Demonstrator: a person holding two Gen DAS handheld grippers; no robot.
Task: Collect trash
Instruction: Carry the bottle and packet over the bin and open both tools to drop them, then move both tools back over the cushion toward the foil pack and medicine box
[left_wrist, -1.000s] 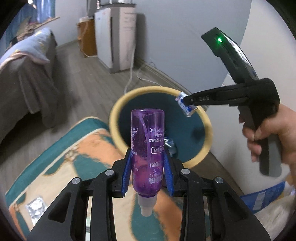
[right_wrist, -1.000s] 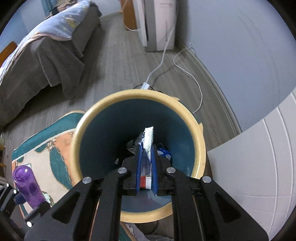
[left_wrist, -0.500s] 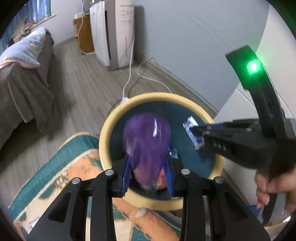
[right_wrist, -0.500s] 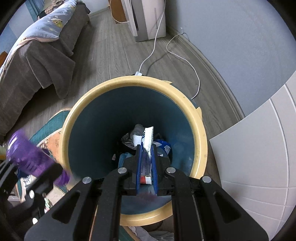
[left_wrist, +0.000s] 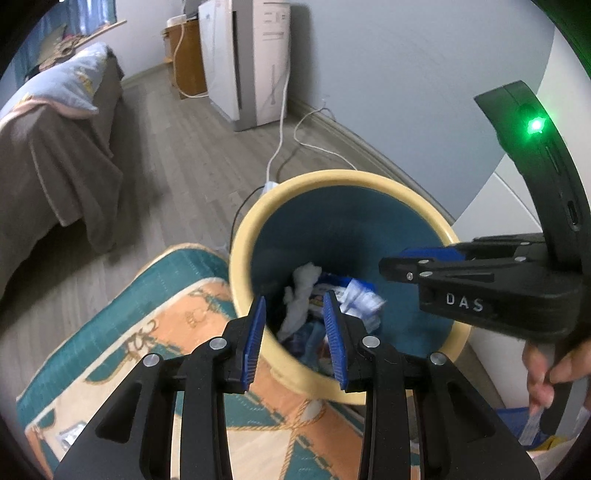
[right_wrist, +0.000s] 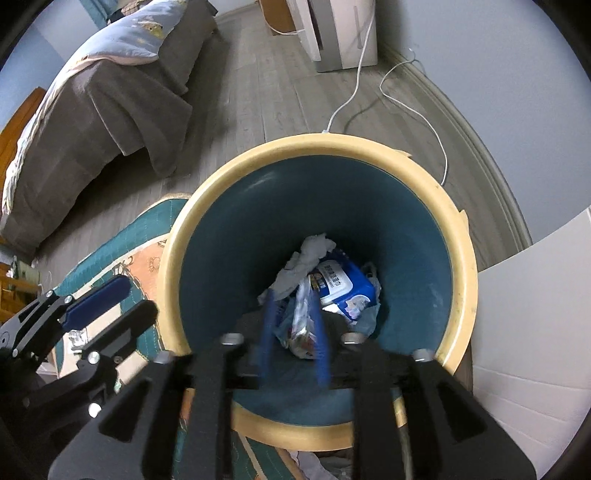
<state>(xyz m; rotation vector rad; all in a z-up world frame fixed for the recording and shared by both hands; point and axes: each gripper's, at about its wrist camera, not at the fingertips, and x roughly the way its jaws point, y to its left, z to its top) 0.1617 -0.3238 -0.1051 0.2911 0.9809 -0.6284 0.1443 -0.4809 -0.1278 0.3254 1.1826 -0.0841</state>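
Observation:
A round bin with a cream rim and teal inside stands on the floor. It holds crumpled white tissue, a blue and white packet and a small wrapper. The purple bottle is not in sight. My left gripper is open and empty above the bin's near rim; it also shows in the right wrist view. My right gripper is open and motion-blurred over the bin's mouth, with the wrapper loose between its fingers; it also shows in the left wrist view.
A teal and orange rug lies beside the bin, with a foil blister pack on it. A bed with a grey blanket is at left. A white appliance and cable stand by the wall. White furniture is right of the bin.
My left gripper moved over the bin, opened and let the purple bottle go. My right gripper opened and released the wrapper into the bin.

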